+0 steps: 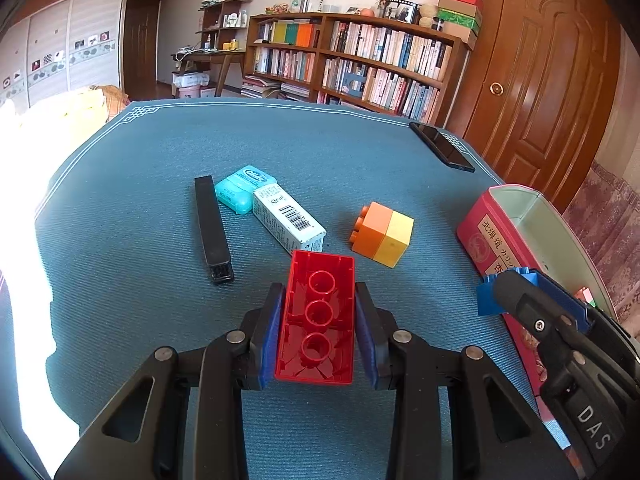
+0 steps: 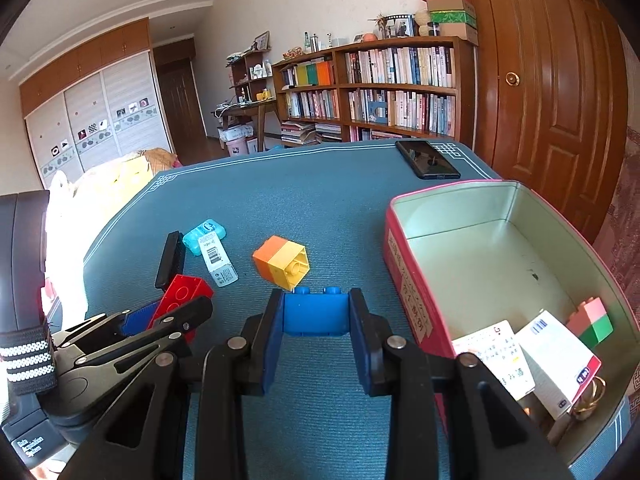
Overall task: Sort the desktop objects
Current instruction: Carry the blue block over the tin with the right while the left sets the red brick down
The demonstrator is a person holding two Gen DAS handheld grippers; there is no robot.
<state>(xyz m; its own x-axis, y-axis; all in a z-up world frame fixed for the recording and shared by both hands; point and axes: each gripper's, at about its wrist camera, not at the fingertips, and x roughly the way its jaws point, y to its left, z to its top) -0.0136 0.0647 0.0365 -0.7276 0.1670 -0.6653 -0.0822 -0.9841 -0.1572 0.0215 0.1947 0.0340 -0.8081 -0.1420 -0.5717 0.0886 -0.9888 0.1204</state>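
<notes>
Your left gripper [image 1: 320,320] pinches one red brick [image 1: 318,318], hollow underside up, above the blue mat [image 1: 140,240]; your right gripper [image 2: 316,316] clamps one blue brick [image 2: 315,314] beside the pink tin [image 2: 404,272]. The tin's near contents are partly cut off: two cards, one pink-green block [image 2: 594,320]. On the mat lie one orange-yellow block [image 1: 382,234], one black bar [image 1: 212,228], one teal case [image 1: 244,188], one white box [image 1: 288,218], one phone [image 1: 442,146].
</notes>
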